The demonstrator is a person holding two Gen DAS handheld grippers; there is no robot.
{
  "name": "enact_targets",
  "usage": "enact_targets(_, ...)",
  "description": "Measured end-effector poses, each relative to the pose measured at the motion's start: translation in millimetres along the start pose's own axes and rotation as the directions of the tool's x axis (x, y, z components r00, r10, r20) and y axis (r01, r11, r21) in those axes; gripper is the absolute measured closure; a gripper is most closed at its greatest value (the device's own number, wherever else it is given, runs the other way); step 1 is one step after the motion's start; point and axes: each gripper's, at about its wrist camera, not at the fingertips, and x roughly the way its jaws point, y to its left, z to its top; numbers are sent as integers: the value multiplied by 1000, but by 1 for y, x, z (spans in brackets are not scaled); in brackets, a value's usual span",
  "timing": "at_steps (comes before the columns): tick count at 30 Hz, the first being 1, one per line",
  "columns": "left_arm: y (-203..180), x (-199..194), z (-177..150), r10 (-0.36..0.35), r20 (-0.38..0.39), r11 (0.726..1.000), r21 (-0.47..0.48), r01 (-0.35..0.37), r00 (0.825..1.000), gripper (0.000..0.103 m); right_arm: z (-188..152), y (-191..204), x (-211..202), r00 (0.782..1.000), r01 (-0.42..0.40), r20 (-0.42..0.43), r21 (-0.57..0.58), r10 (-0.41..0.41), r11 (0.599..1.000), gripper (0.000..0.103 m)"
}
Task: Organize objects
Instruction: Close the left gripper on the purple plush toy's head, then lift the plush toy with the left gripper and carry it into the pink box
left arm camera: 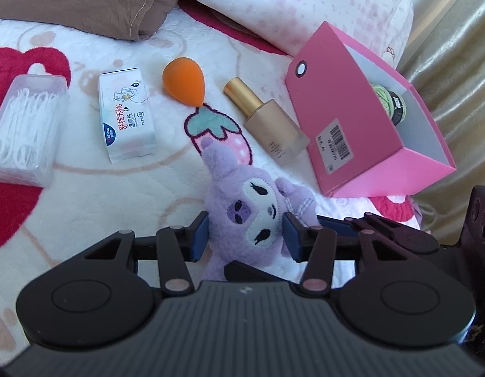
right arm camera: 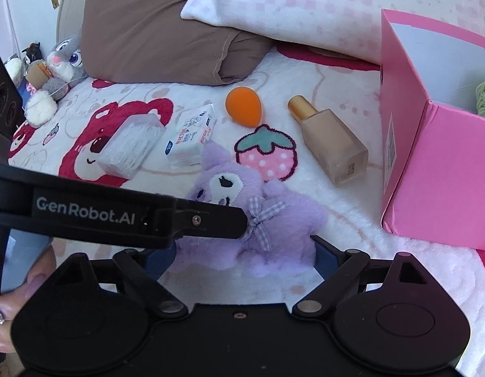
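A purple plush toy (left arm camera: 242, 207) lies face up on the white patterned blanket (left arm camera: 117, 207). My left gripper (left arm camera: 245, 235) has its blue pads (left arm camera: 200, 235) pressed on both sides of the toy's head. In the right wrist view, one left finger (right arm camera: 195, 220) crosses the toy's face (right arm camera: 223, 185). My right gripper (right arm camera: 242, 260) stands wide open around the toy's lower body (right arm camera: 274, 245), pads apart from it. A pink open box (left arm camera: 352, 119) (right arm camera: 446, 157) stands to the right with a green yarn ball (left arm camera: 388, 100) inside.
In a row behind the toy lie a clear box of white picks (left arm camera: 25, 125), a wipes pack (left arm camera: 126, 116), an orange sponge (left arm camera: 186, 81) and a gold-capped bottle (left arm camera: 270, 122). A brown pillow (right arm camera: 154, 25) and a pink quilt (right arm camera: 305, 9) lie beyond. A grey plush bunny (right arm camera: 60, 62) sits far left.
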Motion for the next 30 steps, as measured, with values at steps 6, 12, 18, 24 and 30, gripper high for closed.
enact_targets(6, -9, -18, -3, -9, -53, 1000, -22, 8, 999, 58, -3, 8, -24, 1000, -17, 2, 2, 17, 1000, 10)
enact_targets(12, -28, -45, -4, -47, -111, 998, -33, 44, 993, 58, -3, 16, -59, 1000, -14, -26, 10, 15, 1000, 10)
enact_targets(18, -66, -83, 4, -47, -115, 997, 58, 54, 992, 58, 4, 21, -99, 999, -40, -16, 21, 40, 999, 10)
enact_targets(24, -111, -107, 24, -26, -99, 991, 127, 38, 995, 57, 28, 18, -140, 1000, -14, 7, 8, 14, 1000, 11)
enact_targets(30, -153, -112, 57, -61, -55, 988, 142, 68, 997, 57, 50, 4, -178, 995, 58, 88, -79, -51, 995, 11)
